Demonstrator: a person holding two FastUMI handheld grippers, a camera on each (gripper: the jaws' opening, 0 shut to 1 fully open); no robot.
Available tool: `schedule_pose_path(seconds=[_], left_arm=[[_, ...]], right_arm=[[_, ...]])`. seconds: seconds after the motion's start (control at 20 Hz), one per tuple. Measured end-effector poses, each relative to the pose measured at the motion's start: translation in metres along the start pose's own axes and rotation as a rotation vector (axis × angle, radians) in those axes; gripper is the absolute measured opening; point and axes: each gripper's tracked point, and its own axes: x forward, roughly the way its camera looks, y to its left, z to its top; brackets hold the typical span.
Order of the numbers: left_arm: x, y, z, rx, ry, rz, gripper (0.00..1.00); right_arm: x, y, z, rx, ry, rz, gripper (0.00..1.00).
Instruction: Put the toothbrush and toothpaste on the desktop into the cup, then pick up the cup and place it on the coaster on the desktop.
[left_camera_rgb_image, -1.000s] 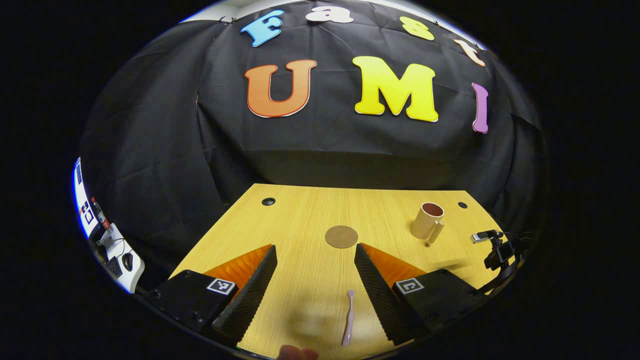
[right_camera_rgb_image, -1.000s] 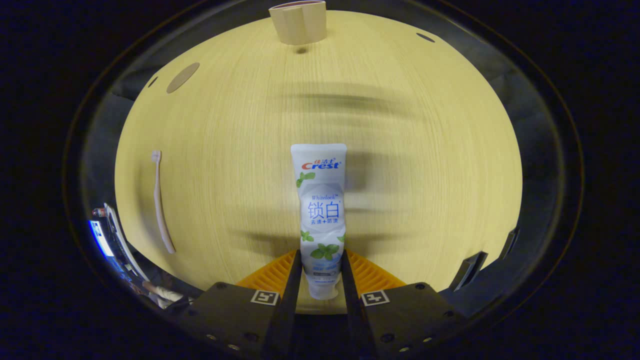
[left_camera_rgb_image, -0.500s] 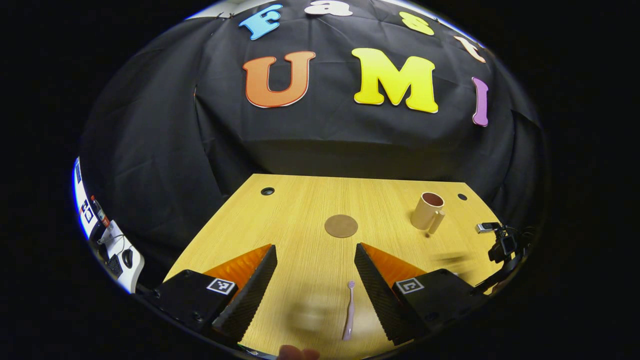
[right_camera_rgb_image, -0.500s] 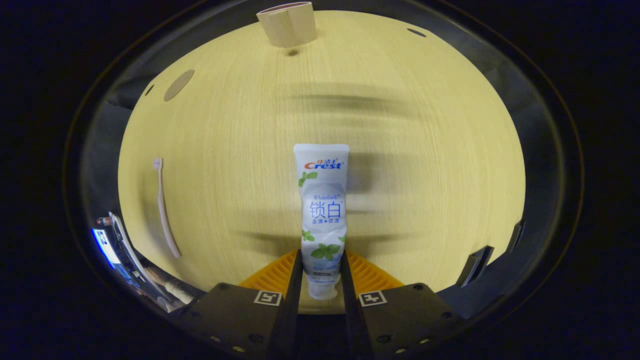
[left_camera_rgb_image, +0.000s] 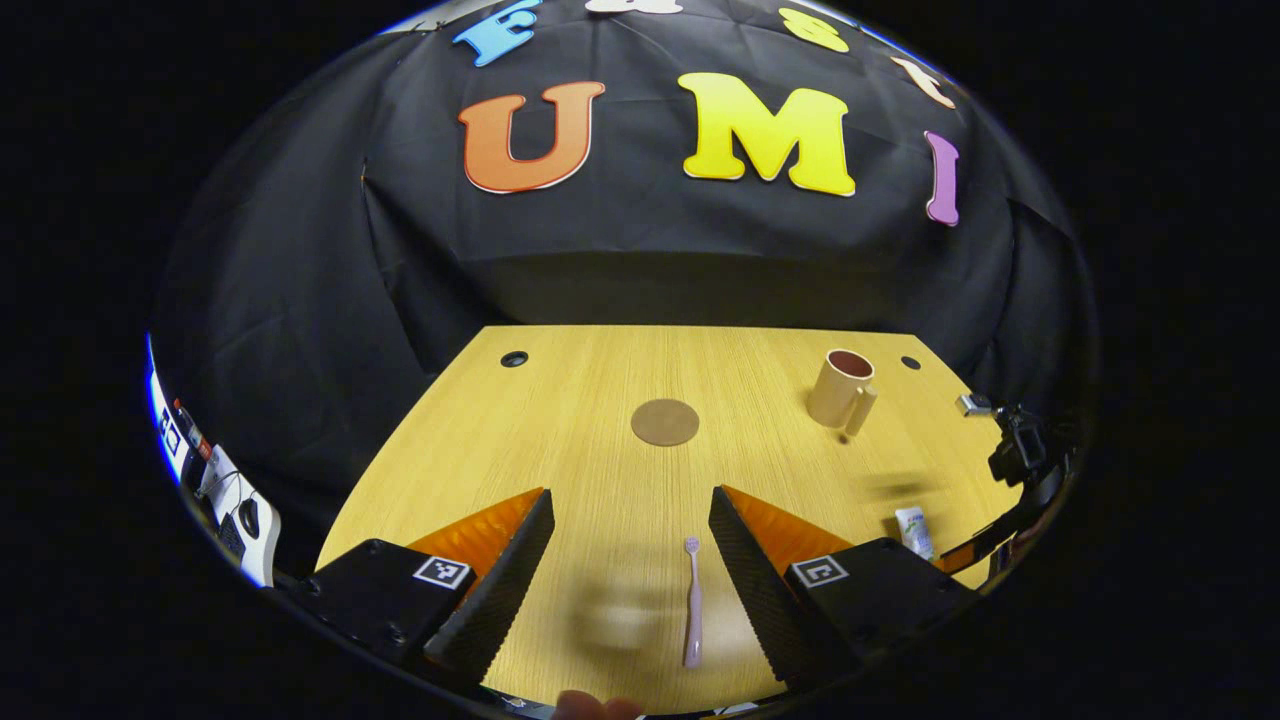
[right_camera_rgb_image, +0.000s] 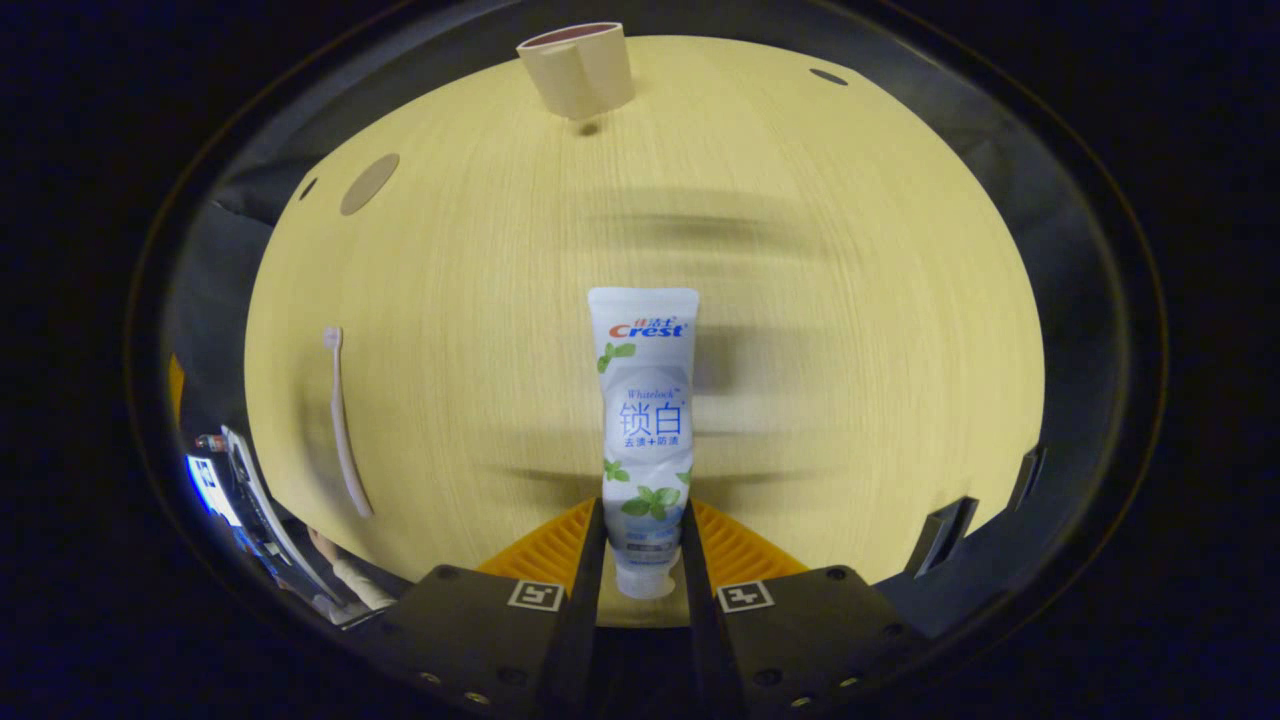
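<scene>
Right gripper view showed the right gripper (right_camera_rgb_image: 642, 560) clenched on the cap end of the toothpaste (right_camera_rgb_image: 645, 420), both fingers pressing the tube's lower part so that its flat crimped end pointed forward, clear of the desk (right_camera_rgb_image: 850, 300). Holding it low by the cap, apparently, left the long body free to be tipped into the cup (right_camera_rgb_image: 578, 68), which stood upright at the far edge, well apart from the tube. The toothbrush (right_camera_rgb_image: 343, 420) lay flat off to the left, bristles toward the far side, and the coaster (right_camera_rgb_image: 368, 184) sat bare near the far left corner.

In the left gripper view, the left gripper (left_camera_rgb_image: 630, 570) hung above the desk with its jaws released and wide apart, gripping nothing. The brush lay lengthwise between its fingers but nearer the right one, a position that looked like a line-up for a pickup not yet made. Beyond it sat the round coaster, and to the right the cup, handle turned toward the camera, mouth open and seemingly empty. The tip of the tube showed at the right edge, beside the finger block.

Judged from this, neither item was in the cup, and the cup was off the coaster.
</scene>
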Motion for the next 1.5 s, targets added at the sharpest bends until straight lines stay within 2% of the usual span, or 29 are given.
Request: schedule_pose_path(seconds=[0.3,0.75,1.15,1.5], left_arm=[[0.017,-0.018,-0.042,0.020,0.134,-0.067,1.00],[0.035,-0.039,-0.123,0.014,0.416,-0.131,1.00],[0.049,-0.034,-0.143,0.045,0.468,-0.117,1.00],[0.054,-0.042,-0.160,0.053,0.511,-0.122,0.83]], right_arm=[[-0.013,-0.002,0.008,-0.004,-0.029,0.008,0.40],[-0.021,-0.003,0.009,-0.013,-0.047,0.012,0.40],[-0.023,-0.002,0.010,-0.005,-0.041,0.021,0.40],[-0.026,-0.003,0.013,-0.013,-0.048,0.023,0.40]])
